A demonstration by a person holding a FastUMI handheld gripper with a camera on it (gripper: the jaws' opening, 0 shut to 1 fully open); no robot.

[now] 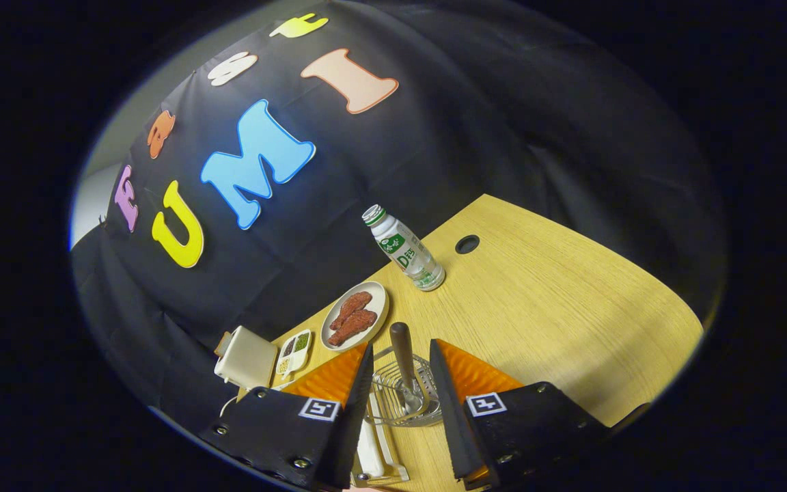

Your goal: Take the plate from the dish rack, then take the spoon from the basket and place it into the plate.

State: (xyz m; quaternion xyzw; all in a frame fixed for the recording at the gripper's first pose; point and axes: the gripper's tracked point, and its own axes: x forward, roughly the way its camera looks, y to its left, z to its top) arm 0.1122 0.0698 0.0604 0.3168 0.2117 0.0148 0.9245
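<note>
gripper [400, 396] open, straddling the basket [393, 403] low centre of frame; spoon [405, 362] handle upright between fingers, untouched. risk: tilted approach, fingers snag wire, spoon slips

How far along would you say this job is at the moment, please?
Done: I cannot confirm the plate is out of the white dish rack; no empty plate is visible, just one holding meat. In hand: the open gripper straddles the wire basket, fingers on either side of the brown-handled spoon, not yet pressing it. Left: gripping the spoon and placing it into the plate.
</note>
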